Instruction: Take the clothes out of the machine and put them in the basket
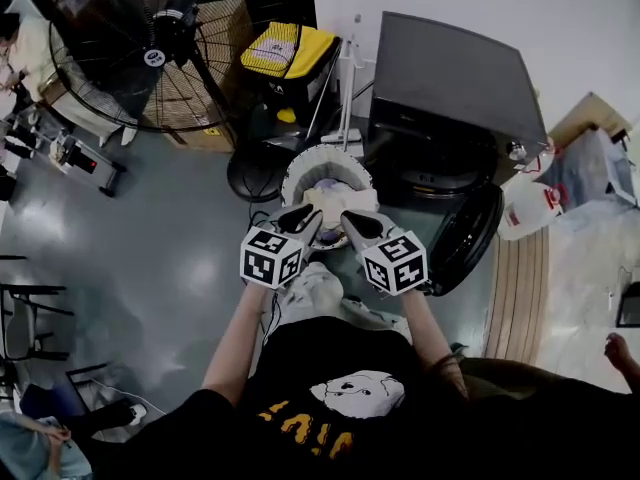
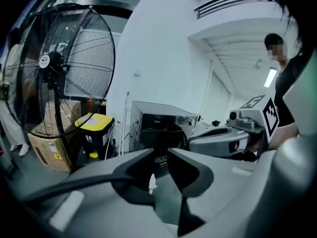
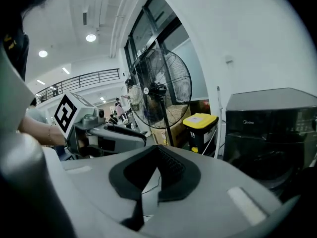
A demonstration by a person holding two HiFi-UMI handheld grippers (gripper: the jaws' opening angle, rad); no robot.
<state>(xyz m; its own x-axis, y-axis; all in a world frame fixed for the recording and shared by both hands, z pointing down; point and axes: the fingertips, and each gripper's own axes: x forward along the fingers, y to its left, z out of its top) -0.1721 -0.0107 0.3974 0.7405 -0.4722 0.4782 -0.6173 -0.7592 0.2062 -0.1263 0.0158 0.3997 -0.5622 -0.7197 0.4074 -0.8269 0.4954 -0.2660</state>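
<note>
Just beyond left hand-held gripper (image 1: pixel 303 218) (spread), right hand-held gripper (image 1: pixel 352 220) (closed): clothes (image 1: pixel 330 200) in basket (image 1: pixel 297 166).

A large black pedestal fan (image 1: pixel 150 58) stood at the upper left of the frame, beside a cardboard box (image 1: pixel 205 136). A yellow-lidded bin (image 1: pixel 290 53) sat at top centre, and a white jug (image 1: pixel 528 208) lay at right.

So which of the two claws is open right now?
The left claw: its jaws stand apart, and the washing machine shows through the gap. The right claw has its jaw tips closed together.
</note>
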